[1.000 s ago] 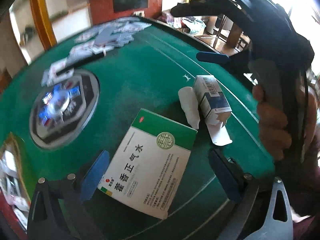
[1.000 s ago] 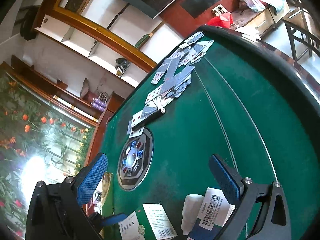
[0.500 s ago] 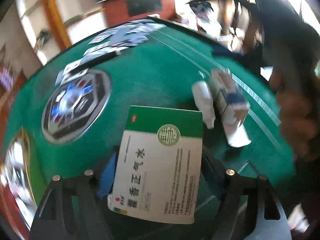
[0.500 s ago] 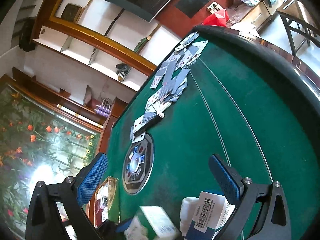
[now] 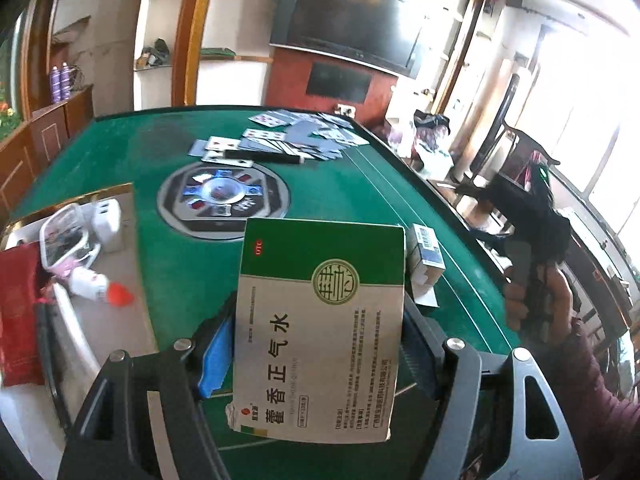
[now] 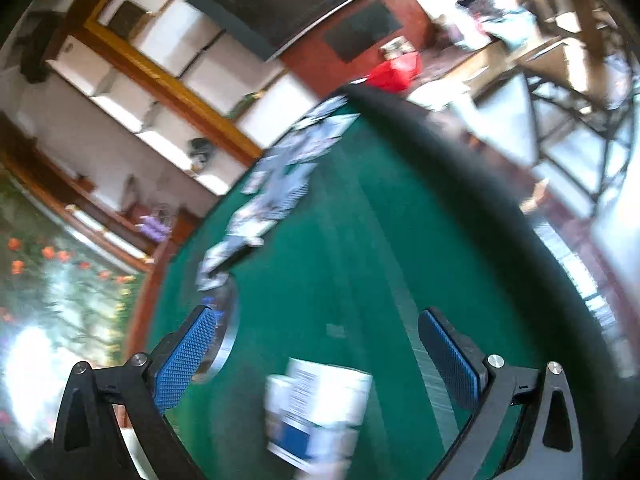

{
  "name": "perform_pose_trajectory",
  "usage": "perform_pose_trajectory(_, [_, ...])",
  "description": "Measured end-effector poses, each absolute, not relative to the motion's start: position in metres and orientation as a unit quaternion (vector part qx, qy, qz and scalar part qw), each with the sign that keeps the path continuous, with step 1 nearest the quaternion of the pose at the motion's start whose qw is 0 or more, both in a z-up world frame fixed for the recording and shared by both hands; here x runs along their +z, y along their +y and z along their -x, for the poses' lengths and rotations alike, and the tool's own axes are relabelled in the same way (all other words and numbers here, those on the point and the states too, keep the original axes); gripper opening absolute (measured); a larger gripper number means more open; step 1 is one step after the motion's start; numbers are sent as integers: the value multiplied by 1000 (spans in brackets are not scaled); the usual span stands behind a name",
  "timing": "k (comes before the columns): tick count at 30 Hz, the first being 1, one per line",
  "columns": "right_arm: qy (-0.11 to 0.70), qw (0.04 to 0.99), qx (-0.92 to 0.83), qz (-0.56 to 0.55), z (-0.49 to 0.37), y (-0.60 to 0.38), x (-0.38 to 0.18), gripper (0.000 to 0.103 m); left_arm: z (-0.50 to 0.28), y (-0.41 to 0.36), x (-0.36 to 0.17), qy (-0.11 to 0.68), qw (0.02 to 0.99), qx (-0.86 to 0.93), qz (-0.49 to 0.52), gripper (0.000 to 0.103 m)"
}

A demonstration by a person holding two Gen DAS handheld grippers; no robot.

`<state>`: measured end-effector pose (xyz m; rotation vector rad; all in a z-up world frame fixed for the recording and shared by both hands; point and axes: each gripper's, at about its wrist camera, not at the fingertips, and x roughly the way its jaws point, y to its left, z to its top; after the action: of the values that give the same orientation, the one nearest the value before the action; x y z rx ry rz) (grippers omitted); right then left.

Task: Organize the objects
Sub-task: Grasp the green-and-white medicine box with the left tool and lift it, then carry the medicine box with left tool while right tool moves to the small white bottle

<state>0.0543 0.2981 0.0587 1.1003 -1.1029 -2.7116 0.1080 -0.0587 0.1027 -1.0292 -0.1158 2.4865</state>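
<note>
My left gripper (image 5: 318, 344) is shut on a green and white medicine box (image 5: 320, 328), its blue pads (image 5: 218, 344) pressed on both long sides. The box hangs tilted above the green felt table (image 5: 340, 192). Behind its right edge a small blue and white carton (image 5: 428, 252) lies on the felt with a flap open. In the right wrist view that carton (image 6: 320, 412) is blurred, just below and between the fingers of my open right gripper (image 6: 316, 320). A white shape beside the carton is too blurred to tell.
A recessed side tray (image 5: 132, 248) at the left holds a mirror (image 5: 64, 240), a white charger (image 5: 106, 216), a red-capped bottle (image 5: 96, 284) and a red packet (image 5: 18, 316). Playing cards (image 5: 296, 136), a black stick (image 5: 262, 156) and a round console (image 5: 222, 196) lie further back. A hand (image 5: 532, 300) holds the other gripper at right.
My left gripper has shut on the medicine box, lifted it off the felt and rolled level. My right gripper has swung nearer over the small carton.
</note>
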Motion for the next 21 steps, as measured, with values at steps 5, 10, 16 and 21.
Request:
perform_pose_trajectory(5, [-359, -27, -864, -353, -90, 321, 60, 103, -115, -76, 98, -60, 225, 897, 376, 72])
perform_pose_trajectory(10, [-285, -75, -892, -341, -120, 327, 88, 103, -121, -91, 95, -65, 219, 900, 371, 73])
perform_pose_trajectory(16, [-241, -35, -907, -343, -123, 295, 109, 103, -125, -101, 87, -81, 213, 898, 376, 73])
perform_pose_trajectory(21, [-205, 21, -902, -379, -92, 239, 92, 103, -136, -107, 90, -80, 226, 898, 369, 73])
